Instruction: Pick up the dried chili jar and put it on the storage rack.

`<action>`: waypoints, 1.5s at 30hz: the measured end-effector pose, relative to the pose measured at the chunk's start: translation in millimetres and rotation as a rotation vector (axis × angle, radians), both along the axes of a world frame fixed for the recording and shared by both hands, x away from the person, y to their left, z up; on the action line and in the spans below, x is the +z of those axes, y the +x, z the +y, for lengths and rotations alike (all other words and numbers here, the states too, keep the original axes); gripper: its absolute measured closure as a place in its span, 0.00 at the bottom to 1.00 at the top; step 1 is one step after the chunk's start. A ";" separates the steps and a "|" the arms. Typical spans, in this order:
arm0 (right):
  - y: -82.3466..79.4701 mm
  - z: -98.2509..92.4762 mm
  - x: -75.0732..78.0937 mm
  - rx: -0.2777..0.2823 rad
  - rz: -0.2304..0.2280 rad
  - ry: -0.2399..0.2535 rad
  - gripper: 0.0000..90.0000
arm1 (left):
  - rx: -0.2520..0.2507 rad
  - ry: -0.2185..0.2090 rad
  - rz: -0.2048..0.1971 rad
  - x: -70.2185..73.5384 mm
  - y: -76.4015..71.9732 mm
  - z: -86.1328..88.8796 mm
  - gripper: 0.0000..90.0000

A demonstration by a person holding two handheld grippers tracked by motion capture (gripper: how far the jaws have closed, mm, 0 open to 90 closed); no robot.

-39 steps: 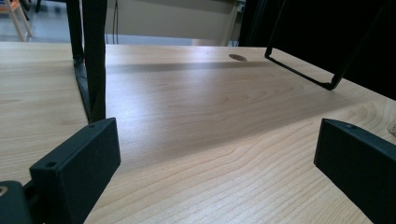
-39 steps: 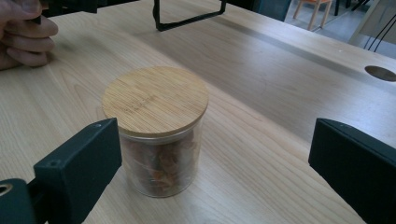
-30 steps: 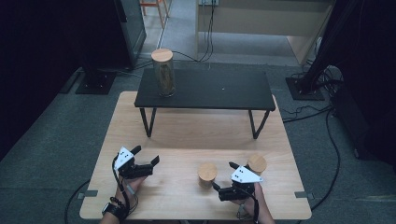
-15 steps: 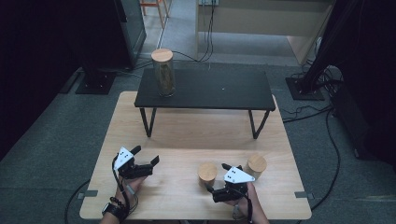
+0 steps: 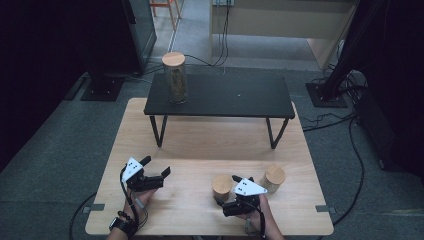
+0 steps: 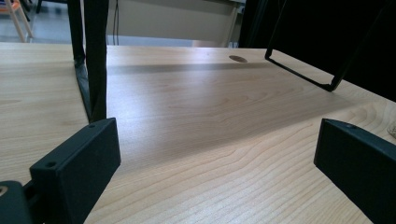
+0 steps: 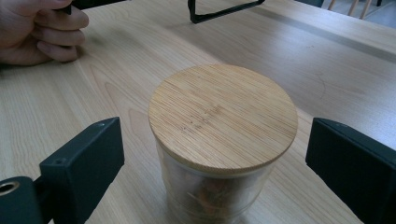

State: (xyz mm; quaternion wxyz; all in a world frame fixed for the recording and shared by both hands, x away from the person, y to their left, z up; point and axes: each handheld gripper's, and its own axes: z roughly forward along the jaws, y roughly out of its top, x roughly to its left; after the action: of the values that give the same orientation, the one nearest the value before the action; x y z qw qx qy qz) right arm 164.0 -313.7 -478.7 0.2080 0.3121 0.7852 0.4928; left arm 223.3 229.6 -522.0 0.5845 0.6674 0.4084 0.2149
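The right gripper (image 5: pixel 226 199) is being brought up to the near jar (image 5: pixel 221 186), which is standing upright on the table (image 5: pixel 200 145) between the wide-set jaws; these have just been closing a little, but the pads are not yet being pressed on the glass. A second small jar (image 5: pixel 274 178) is waiting just to its right, and a tall jar (image 5: pixel 175 76) is already standing on the black shelf (image 5: pixel 225 95). The left gripper (image 5: pixel 157 167) is being rested idle, jaws wide and empty; the grasp is judged to be only beginning
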 end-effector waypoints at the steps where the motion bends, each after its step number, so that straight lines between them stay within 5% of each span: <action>1: 0.4 0.5 -0.3 0.000 0.002 0.001 0.05 | 0.000 0.000 0.000 0.1 0.0 0.1 0.00; 26: 5.2 8.6 -7.2 -0.044 0.015 0.009 0.19 | -0.001 -0.004 -0.001 -0.4 0.1 0.6 0.00; 45: 8.6 10.8 -6.7 -0.024 0.028 0.003 0.27 | -0.003 0.001 -0.001 0.0 0.3 0.3 0.01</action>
State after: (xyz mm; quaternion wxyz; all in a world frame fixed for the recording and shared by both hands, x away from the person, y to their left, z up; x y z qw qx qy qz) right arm 172.7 -303.0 -485.3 0.2022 0.3289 0.7834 0.4871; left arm 223.6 229.9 -522.0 0.5847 0.6683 0.4069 0.2144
